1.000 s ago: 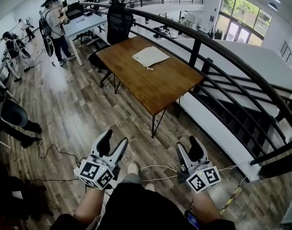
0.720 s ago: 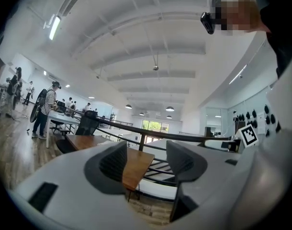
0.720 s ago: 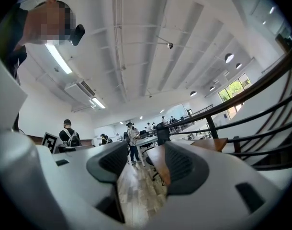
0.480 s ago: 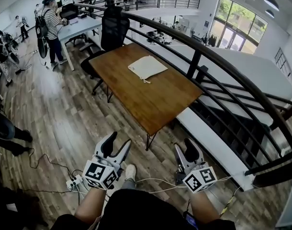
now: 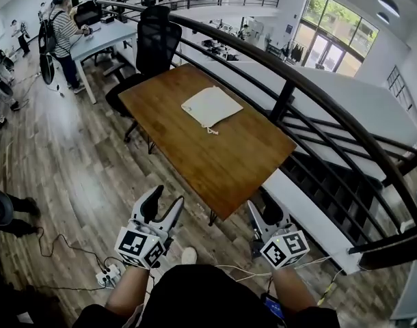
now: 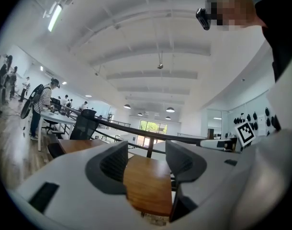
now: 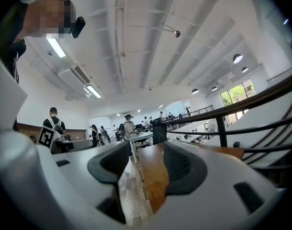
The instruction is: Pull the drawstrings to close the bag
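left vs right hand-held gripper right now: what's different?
Place: the left hand-held gripper hangs over the floor left of the table's near corner; the right hand-held gripper is right of that corner, by the white ledge.
Opening: the left's jaws look slightly wider than the right's.
Shared: both open, nothing between the jaws, both have just been closing a little, both point toward the table, short of the bag.

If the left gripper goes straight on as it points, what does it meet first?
Probably the near edge of the wooden table; the left gripper frames it between open jaws. Depth is unclear.
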### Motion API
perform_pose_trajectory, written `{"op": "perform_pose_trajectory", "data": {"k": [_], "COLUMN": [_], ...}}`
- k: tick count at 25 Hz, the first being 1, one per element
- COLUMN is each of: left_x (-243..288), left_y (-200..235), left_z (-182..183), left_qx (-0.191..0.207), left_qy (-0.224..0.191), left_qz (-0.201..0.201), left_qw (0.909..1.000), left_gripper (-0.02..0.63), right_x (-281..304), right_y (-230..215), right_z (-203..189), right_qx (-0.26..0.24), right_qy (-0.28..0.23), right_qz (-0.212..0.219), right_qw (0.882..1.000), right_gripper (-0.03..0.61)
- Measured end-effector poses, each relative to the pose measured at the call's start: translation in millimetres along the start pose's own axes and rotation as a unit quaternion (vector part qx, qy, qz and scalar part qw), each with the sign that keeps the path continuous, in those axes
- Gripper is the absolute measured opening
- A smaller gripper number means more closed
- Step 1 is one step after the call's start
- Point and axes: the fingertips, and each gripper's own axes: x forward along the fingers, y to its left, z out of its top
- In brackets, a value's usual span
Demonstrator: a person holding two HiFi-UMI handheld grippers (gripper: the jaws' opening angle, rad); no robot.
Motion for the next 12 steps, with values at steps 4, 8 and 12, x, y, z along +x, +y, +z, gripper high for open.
{"op": "perform_pose_trajectory", "data": {"k": [4,8,12], "left_x": [19,34,55], "left_y": [24,35,36], "left_z": [4,-5,3], "left_qx": [-0.002,-0.006,-0.014], "left_qy": [0.007,0.017,0.026], "left_qz": [-0.006,-0.015,-0.024], "left_qw": [1.0000,0.9997,0.9993], "left_gripper": [0.252,0.252,0.251], "right_x": [25,41,60], "right_y": [-9,-17,-28], "right_z": [6,-4,2], "right_qx": [-0.003,0.005,0.007], "right_qy": [0.007,0.018,0.043], "right_qz": [-0.011,-0.025,-0.029], "right_qw": [1.000,1.000,0.999], "right_gripper": [0.220,0.217,0.210]}}
